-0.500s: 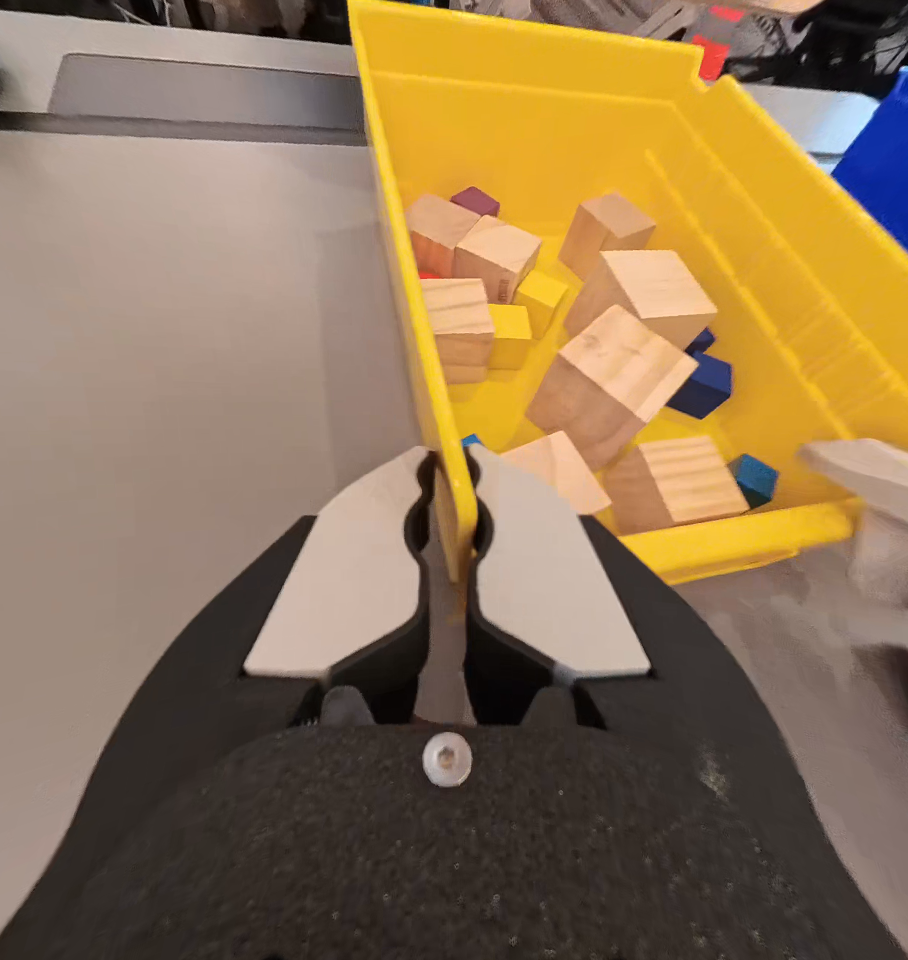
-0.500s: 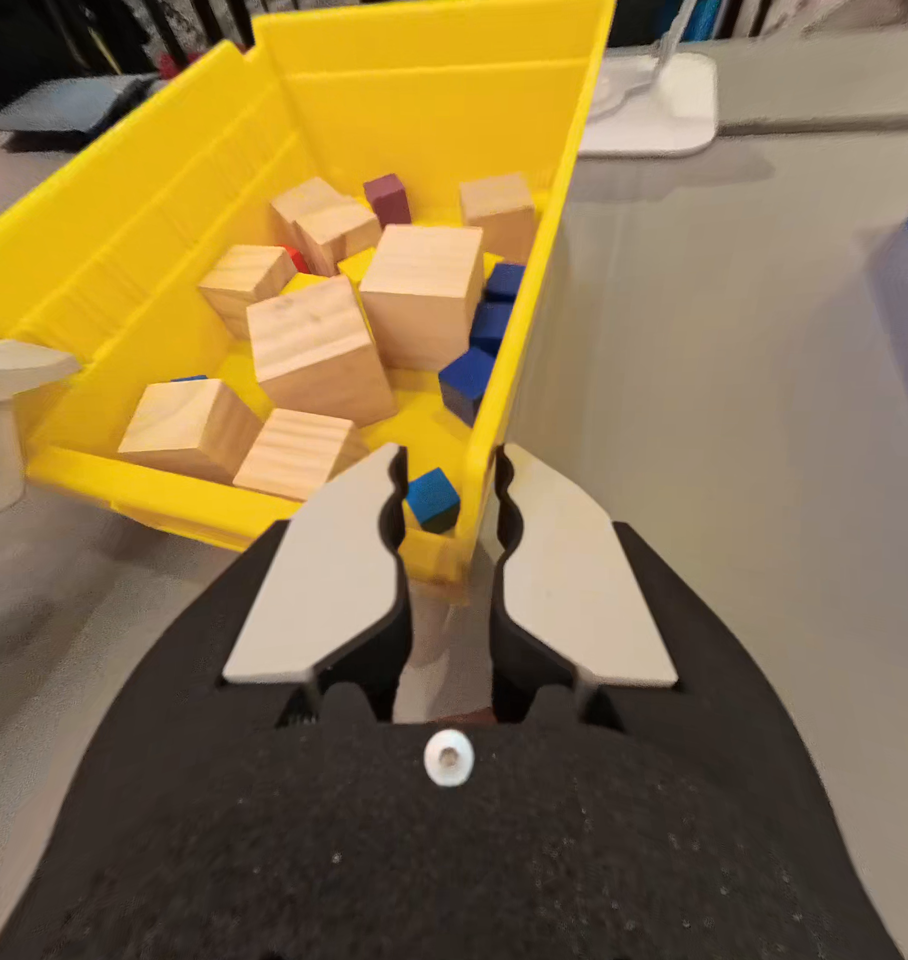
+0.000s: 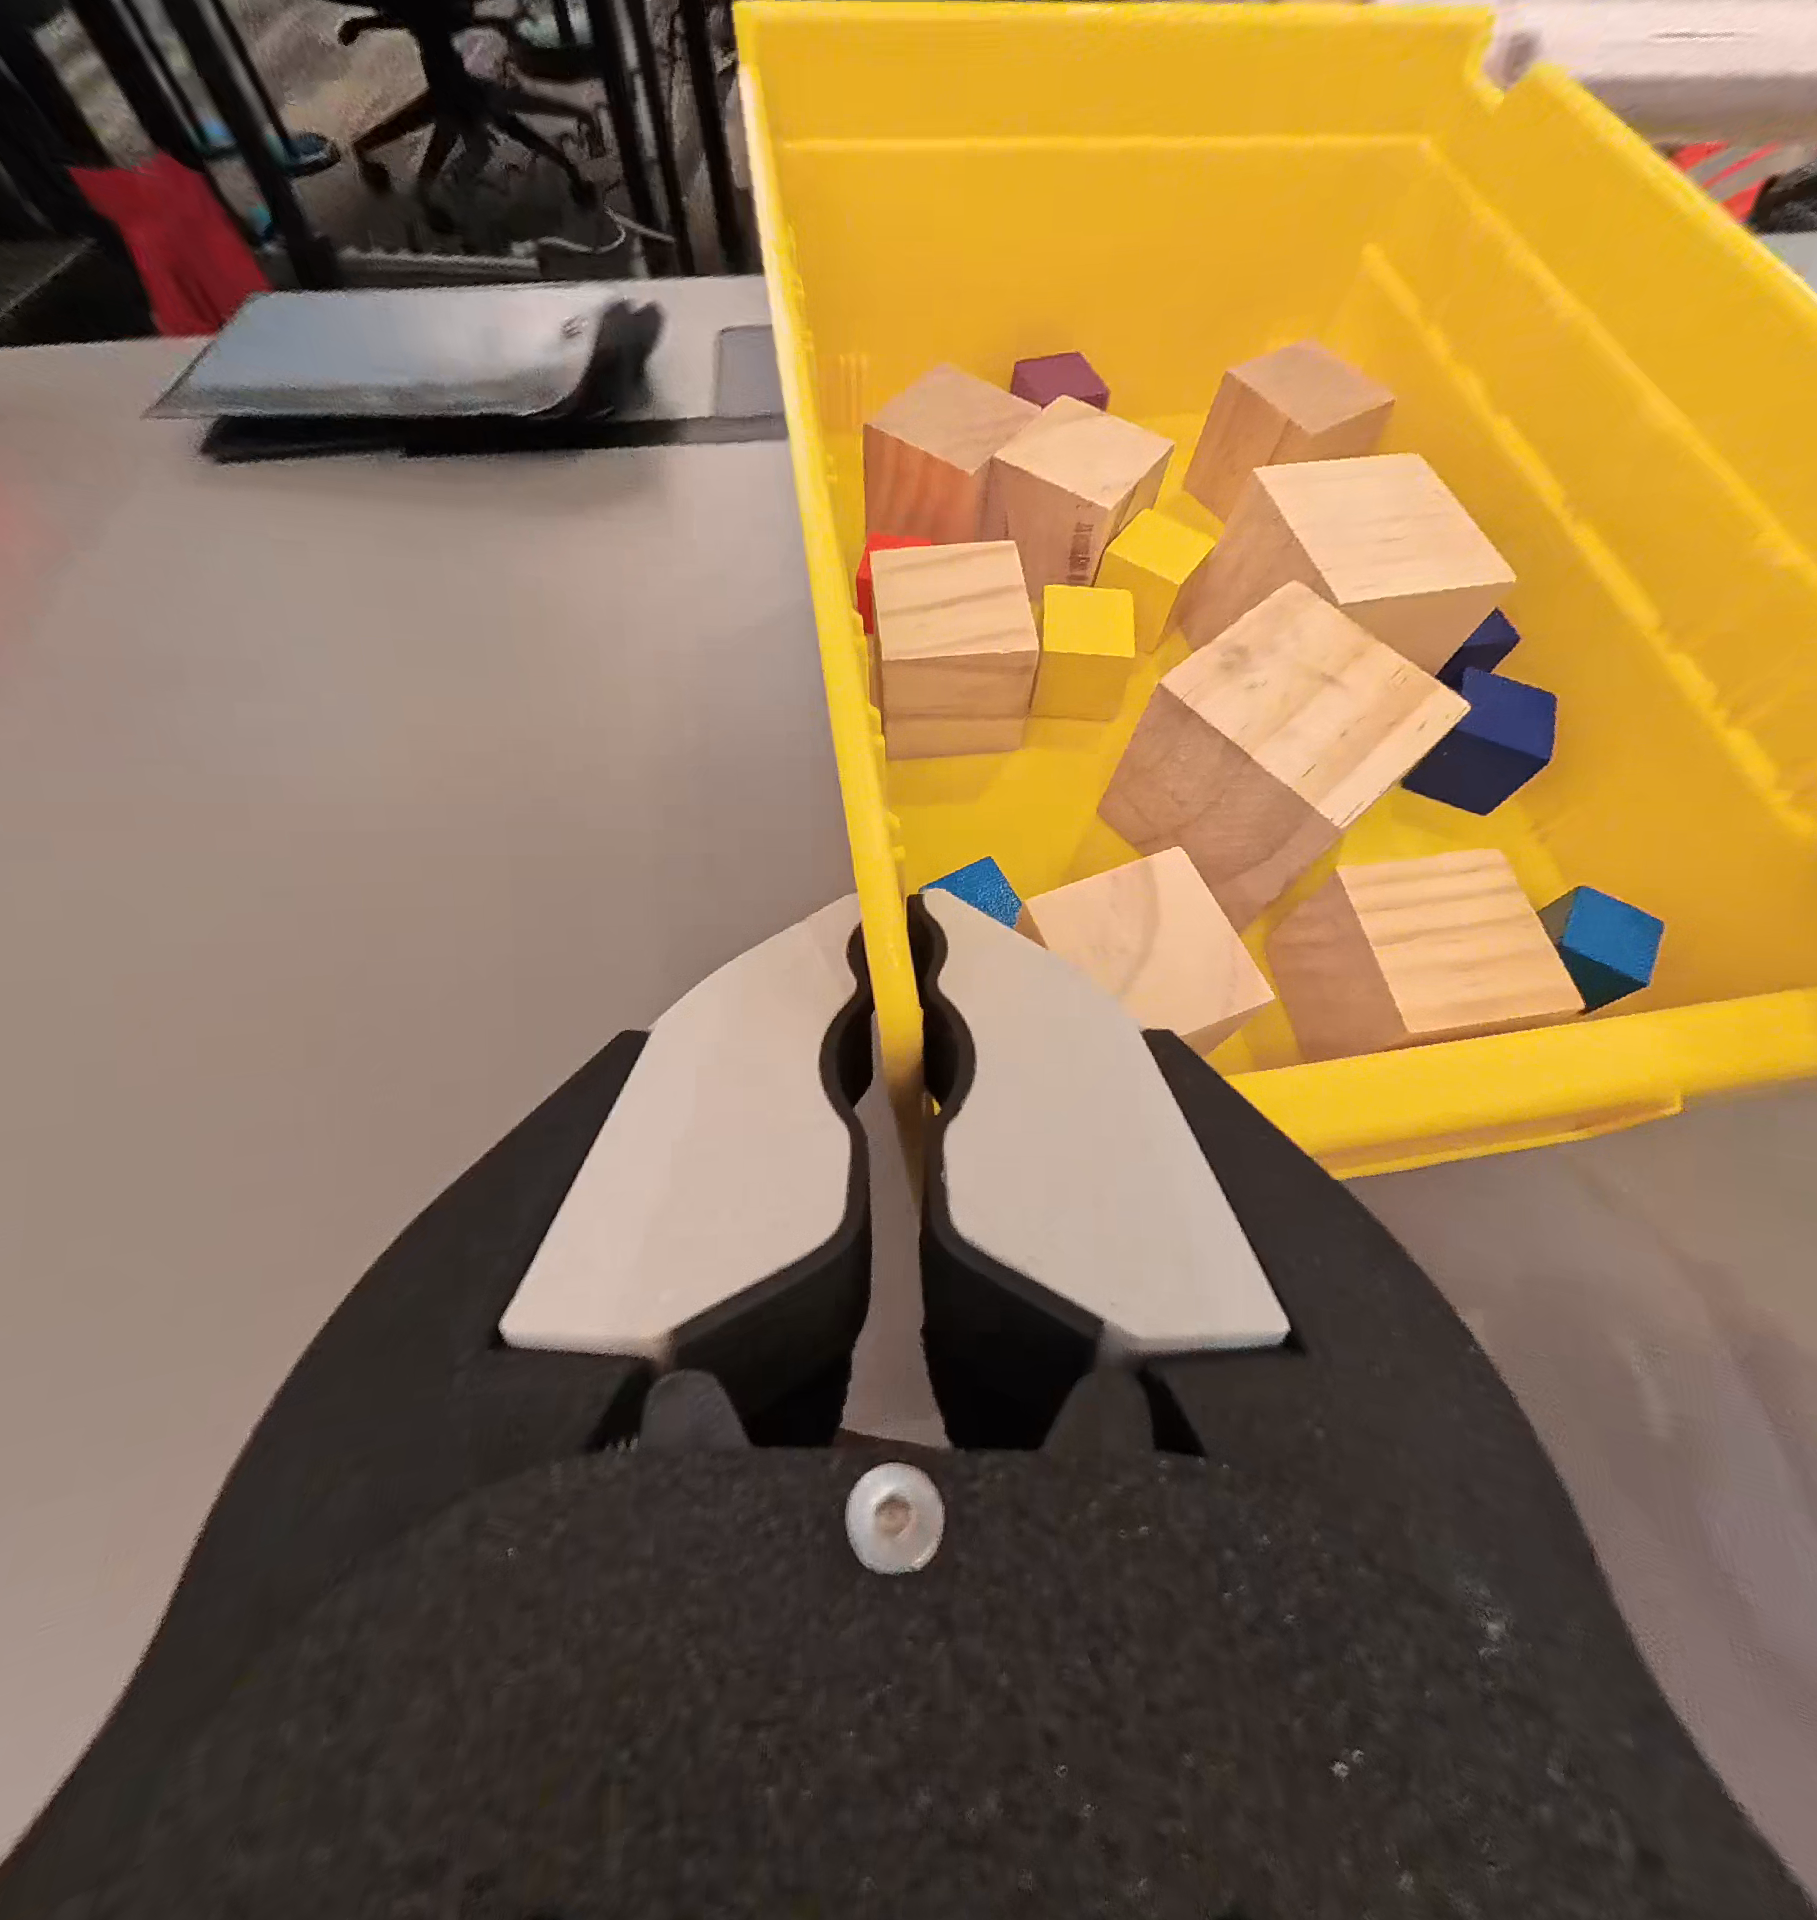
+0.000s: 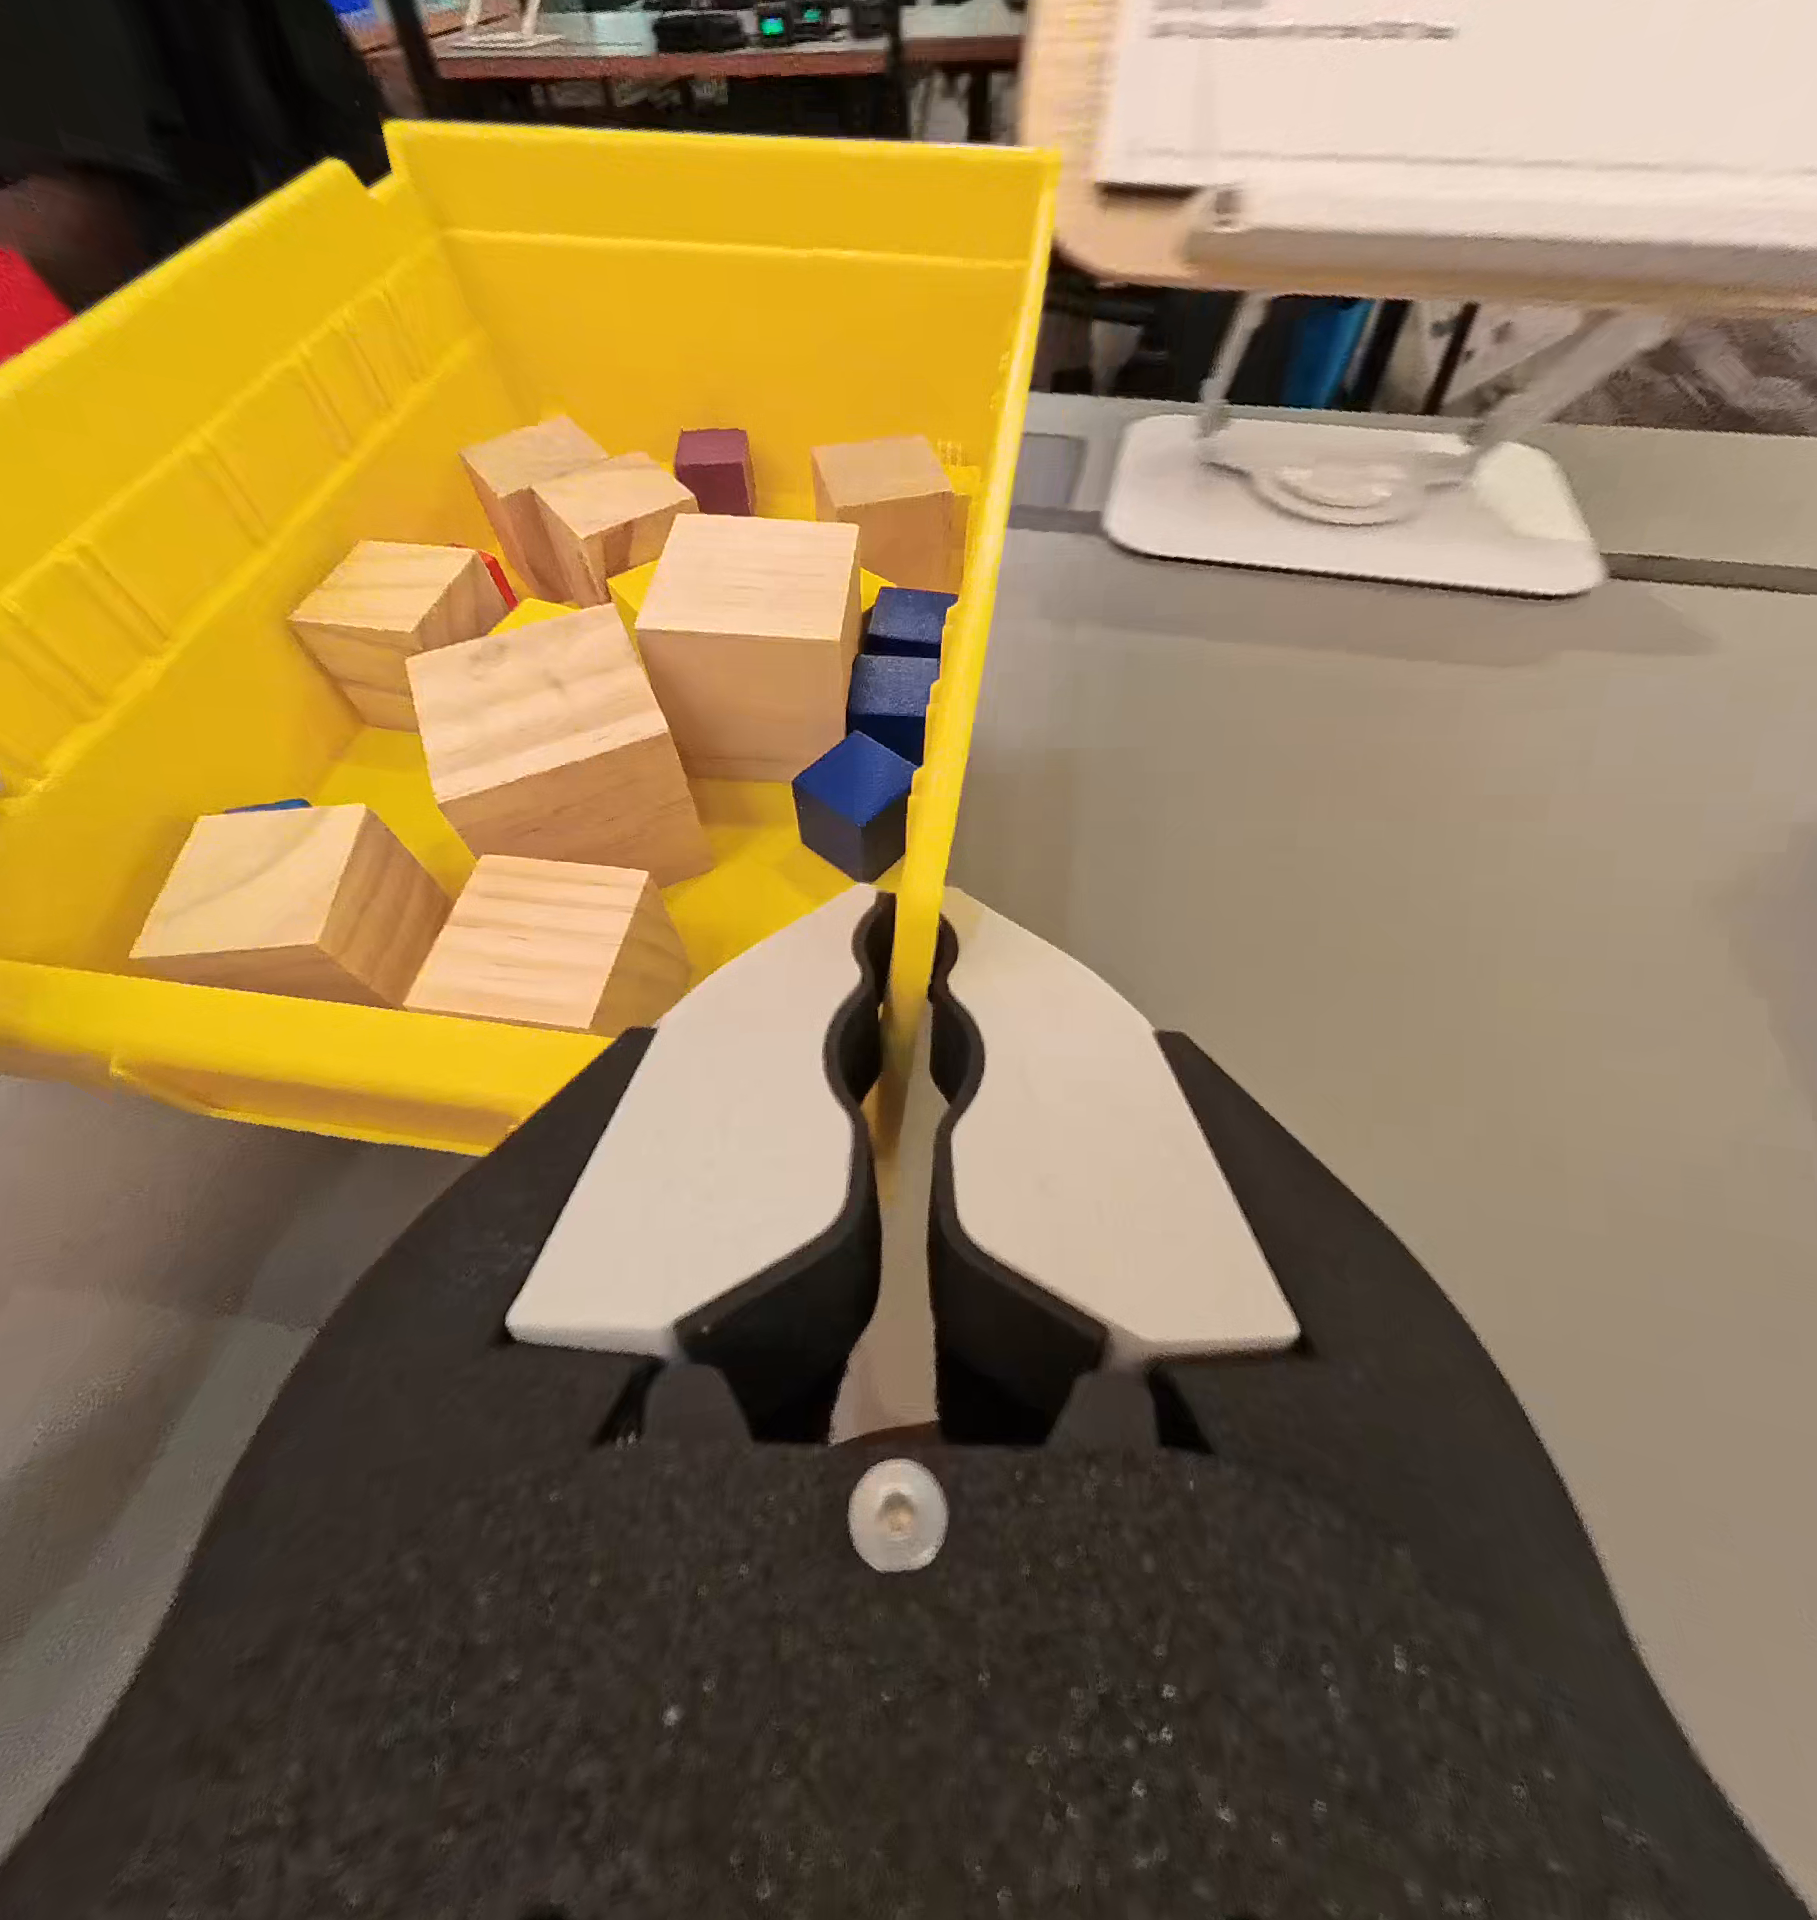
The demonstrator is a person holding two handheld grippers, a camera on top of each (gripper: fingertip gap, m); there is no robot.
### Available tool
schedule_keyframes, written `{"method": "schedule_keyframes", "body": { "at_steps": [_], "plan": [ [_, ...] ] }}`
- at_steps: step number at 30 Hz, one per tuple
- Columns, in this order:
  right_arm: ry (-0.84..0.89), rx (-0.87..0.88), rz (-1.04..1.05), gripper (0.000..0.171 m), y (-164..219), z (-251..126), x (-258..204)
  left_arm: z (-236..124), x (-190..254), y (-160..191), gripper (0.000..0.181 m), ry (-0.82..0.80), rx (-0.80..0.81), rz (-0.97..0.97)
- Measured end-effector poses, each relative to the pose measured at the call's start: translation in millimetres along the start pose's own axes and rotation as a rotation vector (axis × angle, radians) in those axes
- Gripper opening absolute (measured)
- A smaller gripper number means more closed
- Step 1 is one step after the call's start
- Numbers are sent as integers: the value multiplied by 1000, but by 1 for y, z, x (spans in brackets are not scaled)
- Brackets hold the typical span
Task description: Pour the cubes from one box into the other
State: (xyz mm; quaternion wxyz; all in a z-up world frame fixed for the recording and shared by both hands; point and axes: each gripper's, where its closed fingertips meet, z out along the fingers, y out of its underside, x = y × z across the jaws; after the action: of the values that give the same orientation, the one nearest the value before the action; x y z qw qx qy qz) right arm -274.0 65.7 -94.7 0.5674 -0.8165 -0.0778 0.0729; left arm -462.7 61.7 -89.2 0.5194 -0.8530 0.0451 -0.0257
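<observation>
Over the grey table (image 3: 364,831), my left claw (image 3: 891,925) pinches the yellow box (image 3: 1091,260) by its left wall, my right claw (image 4: 909,914) its right wall; cubes (image 3: 1288,717) partly overlap.

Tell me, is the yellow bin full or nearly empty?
Partly filled: wooden and coloured cubes cover the yellow bin's floor, its walls mostly bare.
</observation>
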Motion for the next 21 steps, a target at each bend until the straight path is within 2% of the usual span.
{"method": "schedule_keyframes", "body": {
  "at_steps": [3, 7, 13, 16, 17, 19, 21],
  "plan": [
    [-8, -35, -23, 4, 5, 12, -45, -1, -46, 15, 3, 0, -24, -38],
    [-23, -94, -12, 4, 22, 26, -78, 2, -80, 33, 3, -2, -58, -36],
    [-29, -69, -42, 6, 29, 31, -92, 10, -96, 36, 5, 32, -17, -95],
    [-94, -97, -63, 9, 29, 30, -94, 10, -96, 36, 6, 43, -12, -113],
    [-138, -119, -66, 10, 30, 27, -94, 8, -96, 36, 11, 43, -20, -110],
    [-205, -112, -82, 24, 22, 11, -89, -3, -103, 29, 39, -1, -17, -111],
    [-259, -44, -123, 33, 4, -14, -74, -24, -113, 13, 44, -76, 31, -92]
  ]
}}
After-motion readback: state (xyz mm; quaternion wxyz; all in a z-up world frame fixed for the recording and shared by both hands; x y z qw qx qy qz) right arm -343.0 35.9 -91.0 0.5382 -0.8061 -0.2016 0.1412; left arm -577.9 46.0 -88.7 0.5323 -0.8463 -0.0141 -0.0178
